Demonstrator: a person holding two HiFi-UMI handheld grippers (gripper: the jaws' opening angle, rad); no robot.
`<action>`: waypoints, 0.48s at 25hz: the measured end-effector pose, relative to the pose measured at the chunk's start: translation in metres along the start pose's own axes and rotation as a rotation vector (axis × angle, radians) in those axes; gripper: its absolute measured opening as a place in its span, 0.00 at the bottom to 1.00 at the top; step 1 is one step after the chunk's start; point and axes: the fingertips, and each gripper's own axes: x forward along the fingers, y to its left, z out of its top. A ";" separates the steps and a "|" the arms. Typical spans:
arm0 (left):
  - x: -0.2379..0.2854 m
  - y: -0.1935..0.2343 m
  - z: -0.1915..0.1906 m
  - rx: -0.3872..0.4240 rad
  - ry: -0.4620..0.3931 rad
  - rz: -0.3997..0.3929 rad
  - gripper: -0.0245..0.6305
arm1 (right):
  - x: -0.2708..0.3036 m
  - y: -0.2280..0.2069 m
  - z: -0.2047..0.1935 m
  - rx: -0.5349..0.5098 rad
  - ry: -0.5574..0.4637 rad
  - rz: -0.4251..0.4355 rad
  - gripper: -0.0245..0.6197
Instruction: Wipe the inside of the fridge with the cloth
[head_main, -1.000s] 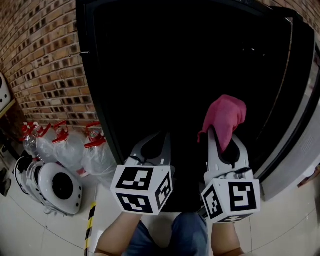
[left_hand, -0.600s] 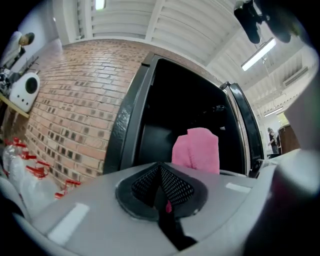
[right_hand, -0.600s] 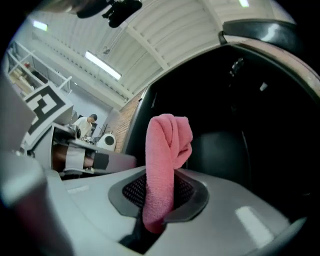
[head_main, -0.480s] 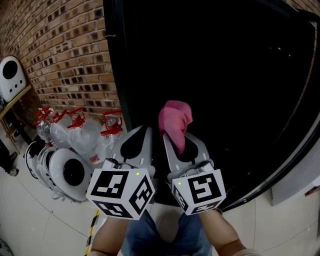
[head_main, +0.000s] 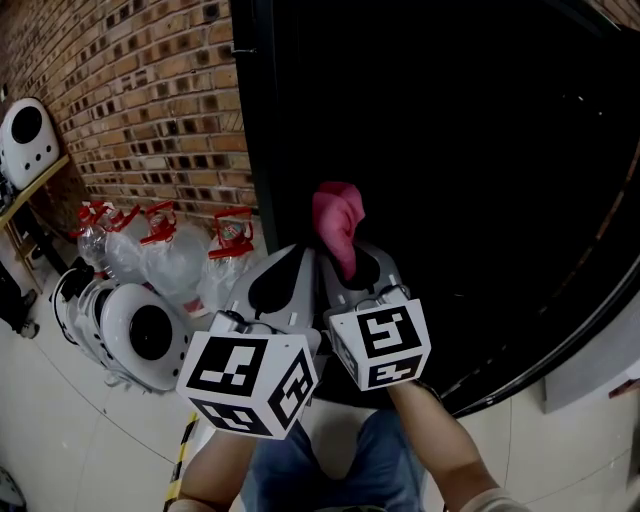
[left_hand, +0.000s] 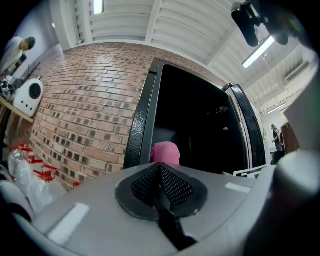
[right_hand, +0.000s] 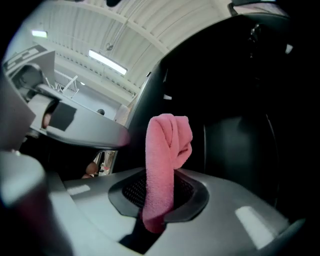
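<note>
A pink cloth (head_main: 337, 223) sticks up from my right gripper (head_main: 347, 275), which is shut on it; the right gripper view shows the pink cloth (right_hand: 165, 165) pinched between the jaws. My left gripper (head_main: 291, 282) is just left of it, jaws closed with nothing between them. In the left gripper view the cloth (left_hand: 165, 152) shows beyond my left gripper (left_hand: 161, 186). Both point at the dark open fridge (head_main: 450, 150), whose inside is too dark to read. Its black frame (left_hand: 142, 120) stands beside the brick wall.
A brick wall (head_main: 150, 110) runs left of the fridge. Clear bags with red ties (head_main: 160, 255) and a white round appliance (head_main: 135, 335) lie on the tiled floor at the left. The fridge door edge (head_main: 560, 330) curves at the right.
Both grippers have shifted left towards the fridge's left frame and come close together. The cloth has moved left with the right gripper.
</note>
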 end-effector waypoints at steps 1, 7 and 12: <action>0.001 0.000 -0.001 -0.003 0.002 -0.002 0.06 | 0.005 -0.007 0.000 -0.004 0.007 -0.009 0.13; 0.007 -0.006 -0.010 -0.015 0.010 -0.024 0.06 | 0.039 -0.050 -0.001 0.034 0.082 -0.027 0.13; 0.010 -0.008 -0.016 -0.015 0.025 -0.034 0.06 | 0.066 -0.077 -0.006 0.018 0.123 -0.061 0.13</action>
